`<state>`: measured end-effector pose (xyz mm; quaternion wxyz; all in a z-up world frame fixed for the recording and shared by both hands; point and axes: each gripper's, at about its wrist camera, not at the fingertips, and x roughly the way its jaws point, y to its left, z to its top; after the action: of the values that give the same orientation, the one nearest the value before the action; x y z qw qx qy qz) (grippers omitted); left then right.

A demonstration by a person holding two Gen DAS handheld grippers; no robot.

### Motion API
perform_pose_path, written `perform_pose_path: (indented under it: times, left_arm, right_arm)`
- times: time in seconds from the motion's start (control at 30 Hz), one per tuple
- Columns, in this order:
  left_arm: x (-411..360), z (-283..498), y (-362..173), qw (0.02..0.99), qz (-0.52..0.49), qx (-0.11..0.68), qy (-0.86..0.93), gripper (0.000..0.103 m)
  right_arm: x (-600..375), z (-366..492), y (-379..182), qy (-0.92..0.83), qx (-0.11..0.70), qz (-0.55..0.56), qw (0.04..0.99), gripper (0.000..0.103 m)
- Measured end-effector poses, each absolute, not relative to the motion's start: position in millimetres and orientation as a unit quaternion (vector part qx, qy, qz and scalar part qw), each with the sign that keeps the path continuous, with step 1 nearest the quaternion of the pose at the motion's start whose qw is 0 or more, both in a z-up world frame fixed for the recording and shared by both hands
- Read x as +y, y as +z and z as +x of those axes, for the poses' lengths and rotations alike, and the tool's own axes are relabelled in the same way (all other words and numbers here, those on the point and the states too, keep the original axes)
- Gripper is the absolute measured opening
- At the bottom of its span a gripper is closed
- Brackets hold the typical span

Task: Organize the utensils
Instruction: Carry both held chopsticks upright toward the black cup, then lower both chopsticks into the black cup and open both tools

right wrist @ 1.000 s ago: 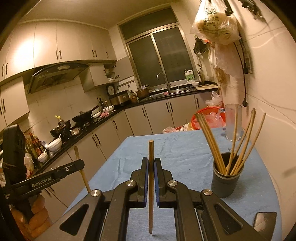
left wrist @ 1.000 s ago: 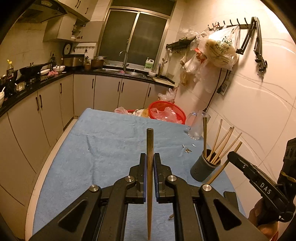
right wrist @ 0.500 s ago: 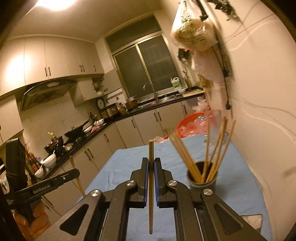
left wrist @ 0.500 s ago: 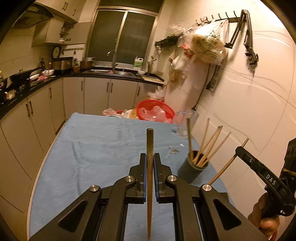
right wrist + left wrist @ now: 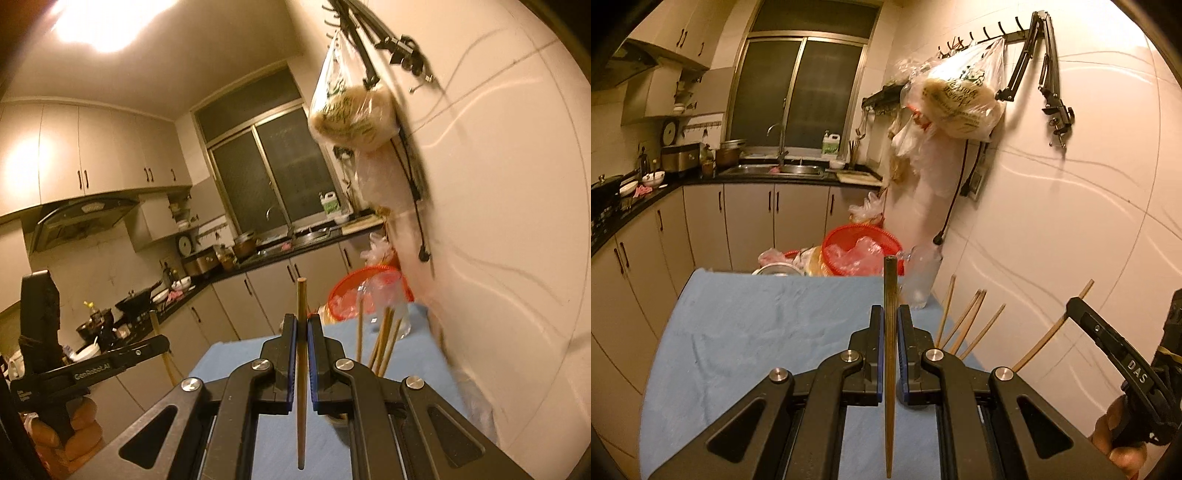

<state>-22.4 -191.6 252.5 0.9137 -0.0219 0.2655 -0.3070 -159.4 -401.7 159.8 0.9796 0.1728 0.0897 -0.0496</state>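
Observation:
My left gripper (image 5: pixel 890 314) is shut on a brown chopstick (image 5: pixel 890 354) that stands upright between its jaws. My right gripper (image 5: pixel 302 323) is shut on another wooden chopstick (image 5: pixel 301 365), also upright. Several chopsticks (image 5: pixel 964 325) lean in a holder just right of the left gripper; the holder itself is hidden behind the gripper bodies. They also show in the right wrist view (image 5: pixel 384 343). The right gripper appears at the right edge of the left wrist view (image 5: pixel 1108 343), and the left gripper at the left of the right wrist view (image 5: pixel 110 365).
A blue cloth (image 5: pixel 746 332) covers the table. A clear glass jug (image 5: pixel 919 280) and a red basket with plastic bags (image 5: pixel 860 251) stand at the far end. A white wall (image 5: pixel 1052 221) runs along the right, with hanging bags (image 5: pixel 956 99).
Both grippers have risen and tilted upward, each still holding its chopstick. The holder has dropped out of sight behind the gripper bodies; only the chopstick tops show.

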Motion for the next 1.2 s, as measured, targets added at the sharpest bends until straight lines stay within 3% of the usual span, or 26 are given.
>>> perform_pose_path:
  times: [0.5,1.2]
  left_arm:
    - [-268.6,21.7,272.4,0.924,-0.058,0.226,-0.303,0.007]
    - [-297.5,45.9,178.5,0.919,-0.022,0.266,-0.289,0.008]
  right_arm:
    - [-452.0,-116.9,174.8,-0.080,0.071,0.185,0.977,0.006]
    - [-455.1,-70.8,97.9,-0.091,0.147,0.163,0.971,0.006]
